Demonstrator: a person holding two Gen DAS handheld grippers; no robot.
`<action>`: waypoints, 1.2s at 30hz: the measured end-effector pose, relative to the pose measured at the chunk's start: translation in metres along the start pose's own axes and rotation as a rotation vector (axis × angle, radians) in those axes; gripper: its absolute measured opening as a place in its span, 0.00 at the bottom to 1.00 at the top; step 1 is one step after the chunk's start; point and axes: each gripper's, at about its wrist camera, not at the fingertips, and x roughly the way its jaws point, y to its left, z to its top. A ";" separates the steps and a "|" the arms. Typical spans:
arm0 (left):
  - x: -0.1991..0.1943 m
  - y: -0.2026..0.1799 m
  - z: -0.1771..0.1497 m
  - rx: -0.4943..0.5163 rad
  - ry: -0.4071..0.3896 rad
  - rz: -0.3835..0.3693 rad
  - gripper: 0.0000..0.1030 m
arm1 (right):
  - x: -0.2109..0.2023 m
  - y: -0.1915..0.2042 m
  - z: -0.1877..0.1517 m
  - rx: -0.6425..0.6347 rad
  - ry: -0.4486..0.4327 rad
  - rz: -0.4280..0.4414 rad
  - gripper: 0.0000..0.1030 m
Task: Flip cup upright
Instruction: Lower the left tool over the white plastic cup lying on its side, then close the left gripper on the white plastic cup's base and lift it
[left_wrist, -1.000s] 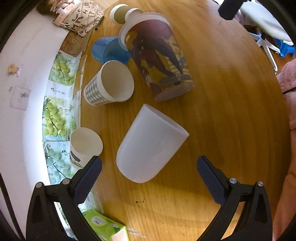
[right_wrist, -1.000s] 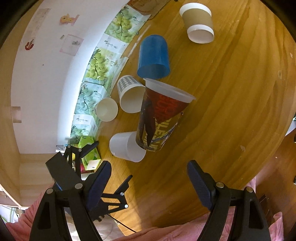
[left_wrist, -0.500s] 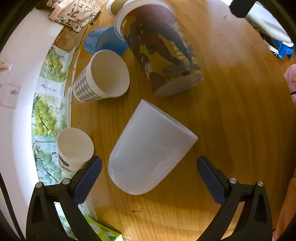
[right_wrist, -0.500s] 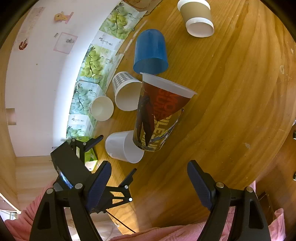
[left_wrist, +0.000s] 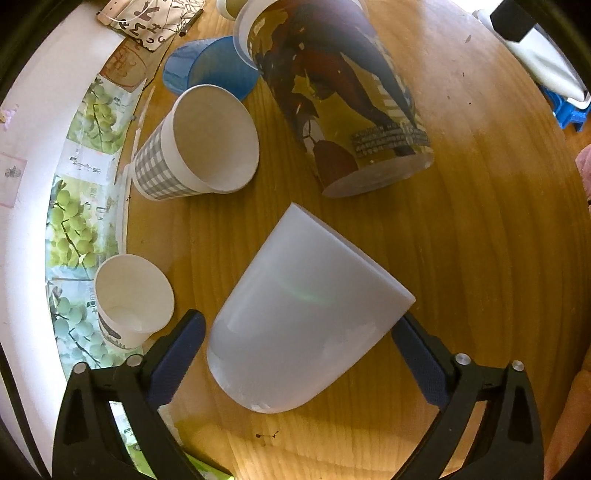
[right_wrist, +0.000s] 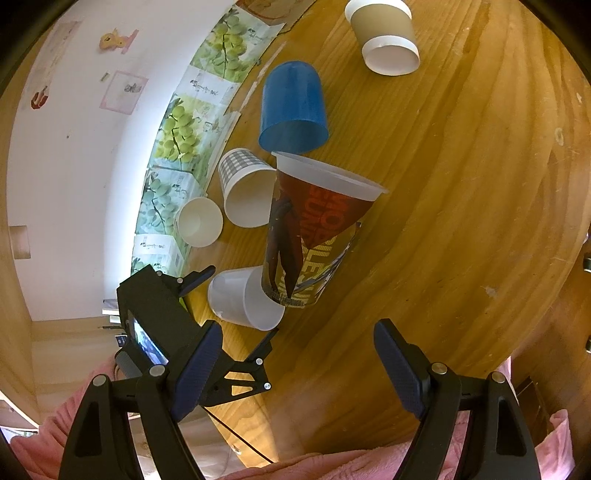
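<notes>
A frosted white plastic cup (left_wrist: 306, 325) stands upside down on the wooden table (left_wrist: 480, 240), its closed base toward me. My left gripper (left_wrist: 299, 360) is open, with one finger on each side of the cup and a small gap to each. The cup also shows in the right wrist view (right_wrist: 243, 299), partly behind the tall printed cup (right_wrist: 314, 236), with the left gripper (right_wrist: 229, 302) around it. My right gripper (right_wrist: 295, 373) is open and empty, high above the table.
A tall printed cup (left_wrist: 340, 96), a blue cup (left_wrist: 210, 70), a checked paper cup (left_wrist: 199, 140) and a small white paper cup (left_wrist: 129, 295) stand close by. A brown paper cup (right_wrist: 384, 37) lies at the far side. Grape-print boxes (left_wrist: 77, 206) line the wall.
My left gripper has moved down and forward, so the white cup now sits between its open fingers. My right gripper has held its height and stayed open.
</notes>
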 end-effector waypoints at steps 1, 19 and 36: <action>0.000 0.001 0.000 -0.003 -0.003 -0.003 0.94 | 0.000 0.000 0.000 -0.001 0.001 0.000 0.82; 0.002 0.021 0.003 -0.120 0.015 -0.148 0.67 | -0.004 -0.003 -0.011 0.016 -0.011 -0.007 0.82; -0.033 -0.009 -0.025 -0.292 0.063 -0.082 0.66 | -0.014 -0.008 -0.017 -0.003 0.002 0.032 0.82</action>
